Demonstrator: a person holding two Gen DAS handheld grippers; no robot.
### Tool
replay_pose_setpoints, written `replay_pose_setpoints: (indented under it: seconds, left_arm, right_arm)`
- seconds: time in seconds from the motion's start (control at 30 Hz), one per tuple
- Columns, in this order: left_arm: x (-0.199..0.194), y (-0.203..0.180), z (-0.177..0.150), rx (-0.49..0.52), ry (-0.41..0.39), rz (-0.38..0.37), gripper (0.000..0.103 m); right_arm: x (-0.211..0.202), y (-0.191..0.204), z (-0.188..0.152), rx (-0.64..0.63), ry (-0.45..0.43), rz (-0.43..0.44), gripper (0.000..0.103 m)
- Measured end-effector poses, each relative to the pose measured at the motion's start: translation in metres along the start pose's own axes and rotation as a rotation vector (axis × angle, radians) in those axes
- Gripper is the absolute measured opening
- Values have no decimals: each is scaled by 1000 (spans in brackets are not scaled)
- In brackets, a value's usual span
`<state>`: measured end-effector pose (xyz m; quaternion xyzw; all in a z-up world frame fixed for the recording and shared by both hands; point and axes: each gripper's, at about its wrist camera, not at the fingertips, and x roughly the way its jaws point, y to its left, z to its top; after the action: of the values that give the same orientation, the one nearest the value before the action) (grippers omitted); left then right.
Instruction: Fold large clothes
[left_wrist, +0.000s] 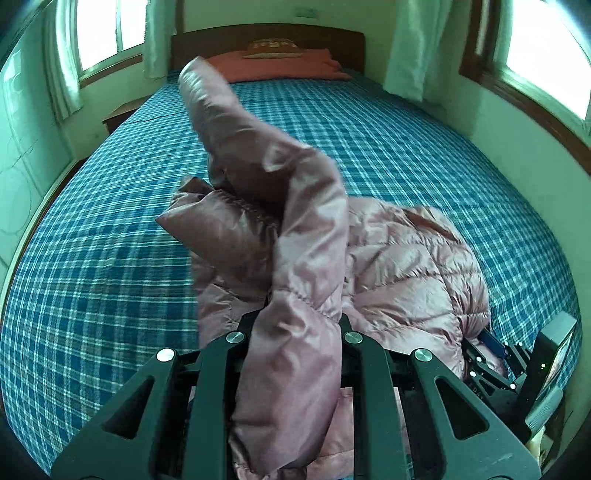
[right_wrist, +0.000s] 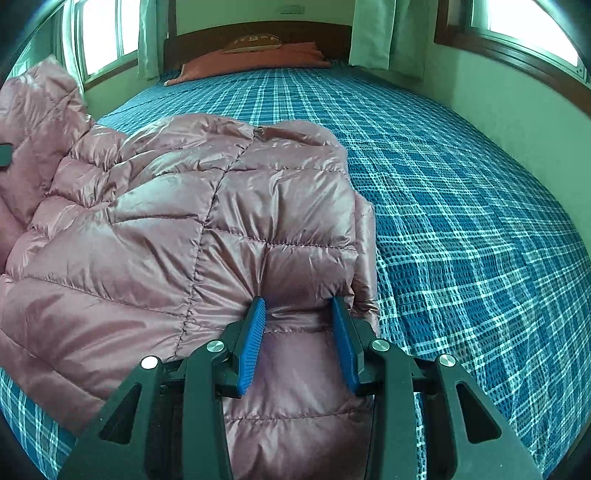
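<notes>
I see a blue plaid bed (right_wrist: 461, 192) between curtained windows (left_wrist: 107, 33). My left gripper (left_wrist: 295, 328) pinches the lifted pink quilted puffer jacket (right_wrist: 177, 221); my right gripper (right_wrist: 301, 332) straddles its hem, half-open.

both wrist views look close over the bed (left_wrist: 110, 240) toward its headboard (right_wrist: 258, 33).

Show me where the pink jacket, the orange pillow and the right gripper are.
pink jacket (right_wrist: 155, 236): right wrist view, quilted body.
orange pillow (left_wrist: 280, 66): left wrist view, front face.
right gripper (right_wrist: 299, 339): right wrist view, between the blue pads.
</notes>
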<state>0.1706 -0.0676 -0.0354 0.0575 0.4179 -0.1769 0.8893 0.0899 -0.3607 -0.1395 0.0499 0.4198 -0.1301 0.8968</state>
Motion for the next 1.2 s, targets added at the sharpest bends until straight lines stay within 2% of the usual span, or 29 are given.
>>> replay_pose_setpoints:
  seconds: [0.23,0.47,0.93,1.2]
  left_arm:
    - [20,-45,-7,89,36,9,18]
    - [36,-70,-16,136,70,8,18]
    - [70,-111,-34,205,110,-7,17]
    - [88,-116,-43,202,98,-59,17]
  right_arm:
    - [0,1,-2,11,-5,13,38]
    - [2,-5,-2,15,-12,17,38]
    - [-1,-3,-4,19,-21,19,38]
    - [0,-3,-4,17,-19,18,37]
